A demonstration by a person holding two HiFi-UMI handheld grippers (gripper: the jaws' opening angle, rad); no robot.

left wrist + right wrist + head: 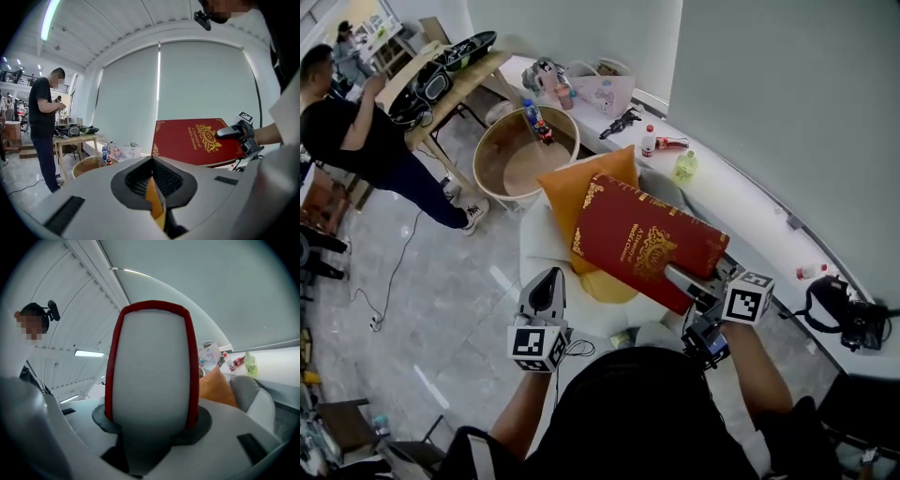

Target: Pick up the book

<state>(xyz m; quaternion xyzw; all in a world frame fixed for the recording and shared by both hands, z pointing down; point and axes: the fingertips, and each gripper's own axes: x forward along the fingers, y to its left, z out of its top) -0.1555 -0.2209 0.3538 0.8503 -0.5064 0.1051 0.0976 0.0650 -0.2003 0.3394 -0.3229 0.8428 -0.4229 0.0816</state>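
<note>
**A:** One edge is all the right tool point(677, 278) has of the book point(647, 246). Do you read it the same way?

**B:** Yes. In the right gripper view the pale page block, framed by its red covers, fills the gap. The jaws stand wide but are pressed on the full thickness. The rest of the book juts out in the air above the orange cushion point(577, 202) and the armchair point(546, 253), and looks clear of both.

**A:** And the left tool point(548, 281)?

**B:** It is closed on nothing, hanging beside the book and well apart from it. It gives no support.

**A:** Then leverage is my worry. It looks like a big hardback, and most of its weight sits beyond the pads.

**B:** Agreed. The cover looks smooth, so the book could pivot in the grip and droop at the far corner. A quick swing or a twist of the wrist would make that worse, and it might slide out altogether.

**A:** Where would it land?

**B:** Probably on the cushion, which is soft. It could also glance off and drop to the floor point(441, 309), which might dent a corner.

**A:** Anything else?

**B:** The worktop point(741, 202) lies just beyond, with bottles point(649, 141) on it. A wide sweep that way with the long free end could knock one over.
</note>
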